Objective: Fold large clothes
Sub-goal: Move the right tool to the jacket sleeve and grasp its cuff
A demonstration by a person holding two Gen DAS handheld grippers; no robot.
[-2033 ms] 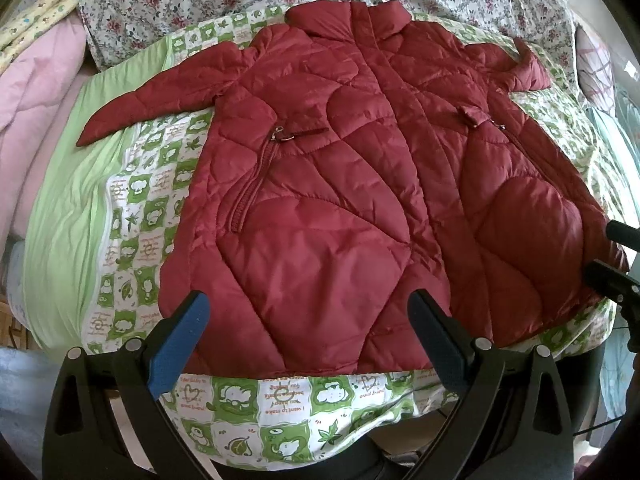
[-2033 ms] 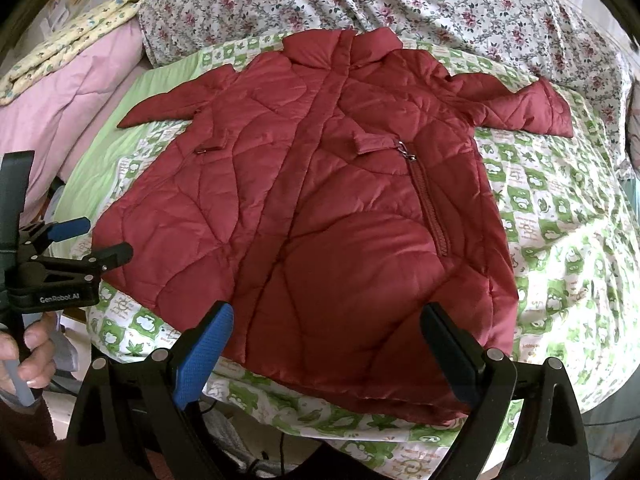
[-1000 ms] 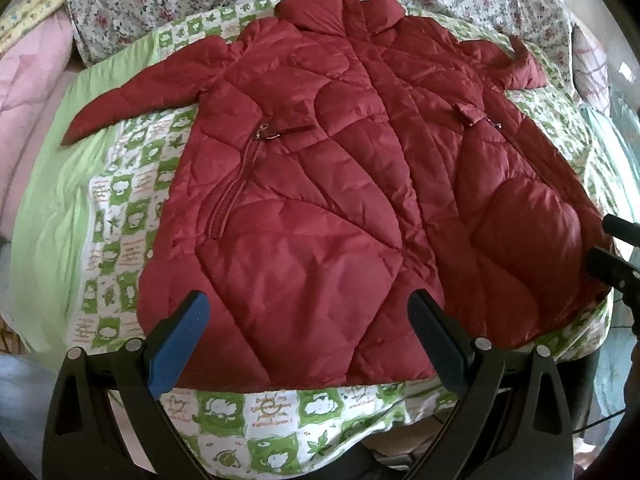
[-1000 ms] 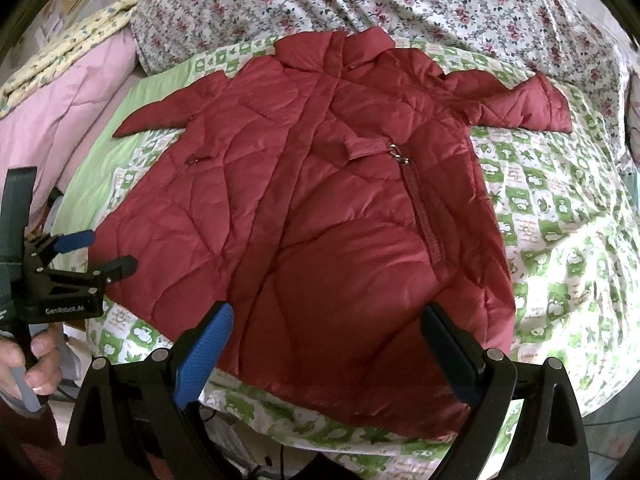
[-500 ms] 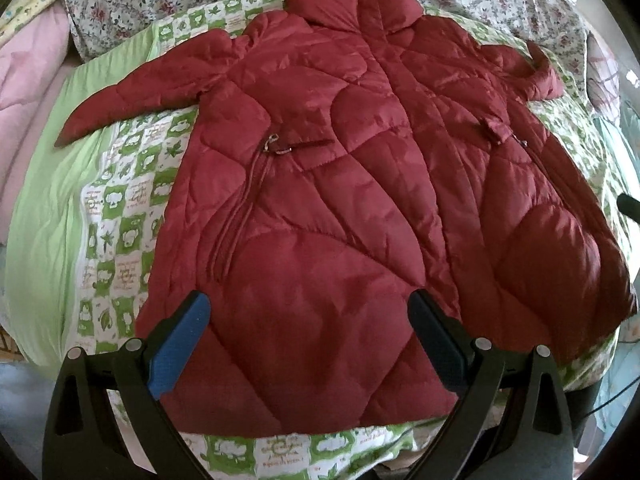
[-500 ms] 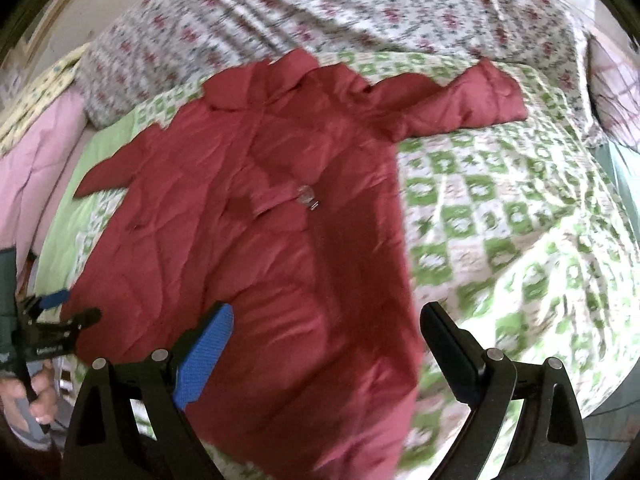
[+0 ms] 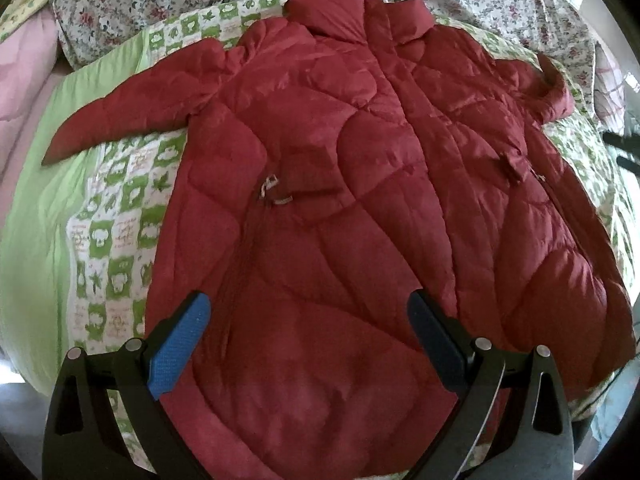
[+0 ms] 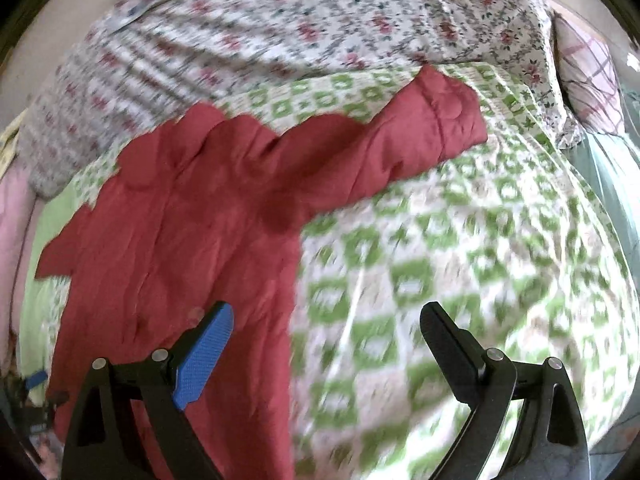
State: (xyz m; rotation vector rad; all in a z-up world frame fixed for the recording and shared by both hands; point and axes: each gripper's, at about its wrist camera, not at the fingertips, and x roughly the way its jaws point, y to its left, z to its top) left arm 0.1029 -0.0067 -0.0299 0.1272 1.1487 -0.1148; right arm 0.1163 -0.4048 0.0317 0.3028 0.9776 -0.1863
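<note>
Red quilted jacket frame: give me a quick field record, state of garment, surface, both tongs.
garment: red quilted puffer jacket, spread flat, front up, unfolded
sleeves: both out to the sides; one sleeve lying on the sheet
surface: green-and-white checked bedsheet
behind: floral-print quilt
left tongs: open, over the jacket hem, holding nothing
right tongs: open, over the jacket's side edge and sheet, holding nothing
image: right wrist view blurred

Left gripper [image 7: 308,320] hung spread wide, nothing pinched. Right gripper [image 8: 326,330] gaped just the same, fingers [image 8: 204,360] well apart, gripping nothing, view kinda blurry.
</note>
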